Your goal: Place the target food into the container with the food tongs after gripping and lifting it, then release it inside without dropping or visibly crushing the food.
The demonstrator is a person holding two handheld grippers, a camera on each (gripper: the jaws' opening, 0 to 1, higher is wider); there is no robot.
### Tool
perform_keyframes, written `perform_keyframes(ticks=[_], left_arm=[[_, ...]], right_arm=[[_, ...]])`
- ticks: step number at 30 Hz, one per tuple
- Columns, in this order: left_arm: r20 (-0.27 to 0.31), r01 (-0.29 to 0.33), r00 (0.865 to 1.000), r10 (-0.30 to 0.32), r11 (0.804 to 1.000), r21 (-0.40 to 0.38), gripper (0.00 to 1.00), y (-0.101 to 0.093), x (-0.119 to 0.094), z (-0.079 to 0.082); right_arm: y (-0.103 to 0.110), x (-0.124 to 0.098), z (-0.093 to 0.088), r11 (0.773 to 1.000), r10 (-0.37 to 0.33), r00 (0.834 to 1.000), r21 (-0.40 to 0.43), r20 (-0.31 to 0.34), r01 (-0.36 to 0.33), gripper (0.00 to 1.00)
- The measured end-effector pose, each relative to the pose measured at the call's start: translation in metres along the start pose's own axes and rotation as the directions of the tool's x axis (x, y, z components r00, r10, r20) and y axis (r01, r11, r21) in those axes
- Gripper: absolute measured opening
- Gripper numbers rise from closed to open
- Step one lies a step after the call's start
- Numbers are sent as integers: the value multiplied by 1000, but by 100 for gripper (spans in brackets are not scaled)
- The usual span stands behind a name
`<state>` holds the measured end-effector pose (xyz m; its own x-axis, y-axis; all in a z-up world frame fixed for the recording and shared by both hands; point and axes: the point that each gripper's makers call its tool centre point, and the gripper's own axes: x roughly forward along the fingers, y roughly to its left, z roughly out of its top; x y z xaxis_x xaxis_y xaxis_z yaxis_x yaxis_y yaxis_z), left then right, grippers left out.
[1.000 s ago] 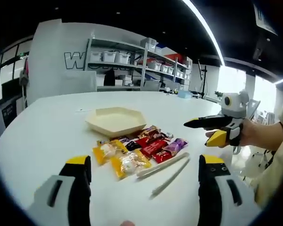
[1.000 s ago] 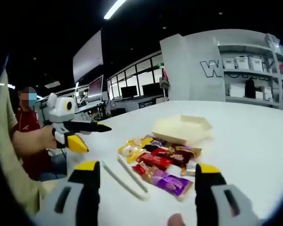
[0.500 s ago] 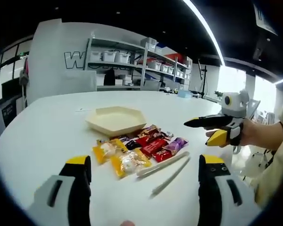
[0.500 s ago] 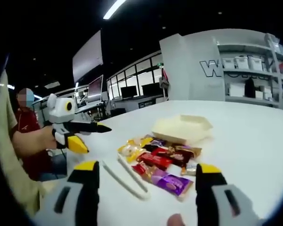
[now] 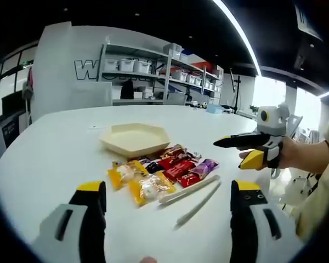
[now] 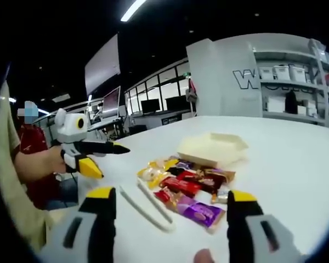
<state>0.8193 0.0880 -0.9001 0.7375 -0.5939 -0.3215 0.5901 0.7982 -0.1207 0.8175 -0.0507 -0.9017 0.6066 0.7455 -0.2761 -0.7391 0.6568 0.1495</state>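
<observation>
Item: wrapped snacks [image 5: 159, 172], a loose cluster of small foil and plastic packets on the white tabletop [image 5: 55, 142], lying ahead of my left gripper [image 5: 167, 205] and a little toward its left finger. In the right gripper view the same cluster [image 6: 186, 183] sits just beyond and between my right fingers.

Item: food tongs [image 5: 192, 197], pale, slim, two-armed, lying flat on the tabletop between the packets and my left fingers, nearer the right one. In the right gripper view the tongs [image 6: 145, 205] lie just past my left-hand finger.

Item: container [image 5: 134, 139], a cream hexagonal tray, empty, beyond the packets and apart from them.

Fingers: my left gripper's fingers stand wide apart, holding nothing. My right gripper [image 6: 167, 211] likewise has its fingers spread and empty; from the left gripper view it [image 5: 238, 150] hovers off to the right, above the tabletop.

Handling, as I judge it: the packets look light, slick and crinkly, with soft or brittle contents, so a moderate pinch across a packet's middle seems safest. The tongs look stiff and light; I would grip them near the joined end.
</observation>
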Motion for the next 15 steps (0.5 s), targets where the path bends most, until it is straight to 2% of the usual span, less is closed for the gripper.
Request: perform_keyframes(ticks=[15], left_arm=[[-7,-2,1000,2,1000,6,92,0,0,-3]], right_arm=[[2,1,-3,1000,10,1000,-4,-13,-10,79]])
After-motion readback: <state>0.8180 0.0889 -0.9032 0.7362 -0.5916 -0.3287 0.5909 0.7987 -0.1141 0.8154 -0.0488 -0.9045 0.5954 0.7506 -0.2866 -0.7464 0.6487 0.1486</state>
